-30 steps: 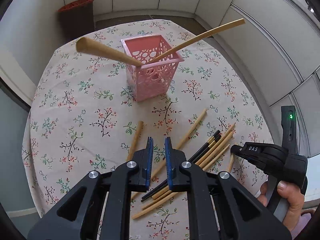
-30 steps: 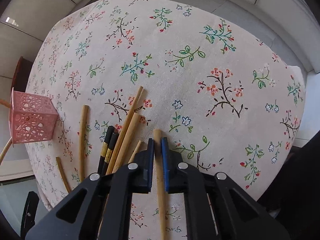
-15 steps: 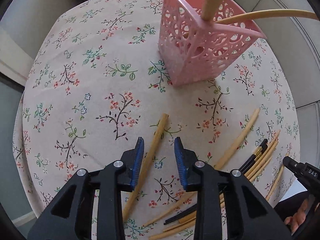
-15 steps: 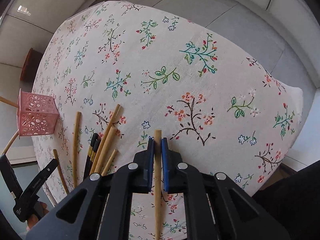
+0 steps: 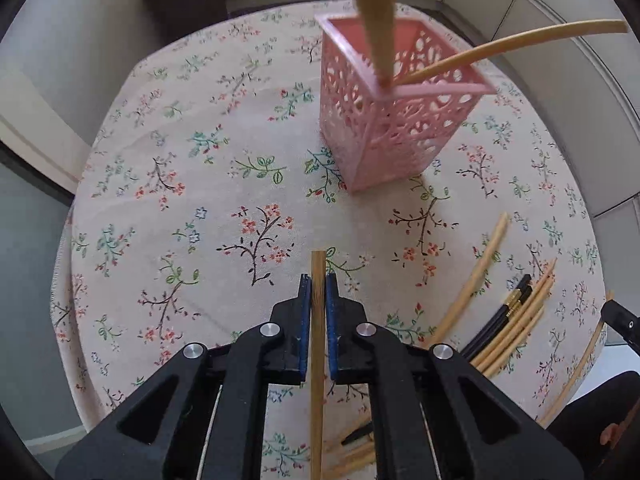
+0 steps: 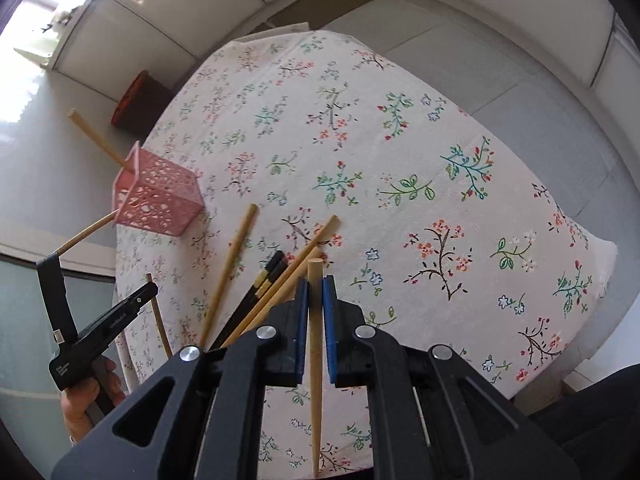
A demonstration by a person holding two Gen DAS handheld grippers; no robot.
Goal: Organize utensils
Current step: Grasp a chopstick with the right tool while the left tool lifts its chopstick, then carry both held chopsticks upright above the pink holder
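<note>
- Left wrist view: the left gripper (image 5: 318,284) is clamped on a bamboo chopstick (image 5: 318,344), whose blunt end sticks out just past the blue pads.
- Ahead and to its right stands the pink holder (image 5: 394,120) with two chopsticks in it.
- Loose chopsticks (image 5: 506,322) lie to the right on the floral tablecloth (image 5: 168,184).
- Right wrist view: the right gripper (image 6: 315,288) pinches another chopstick (image 6: 315,356); the holder is far left.
</note>
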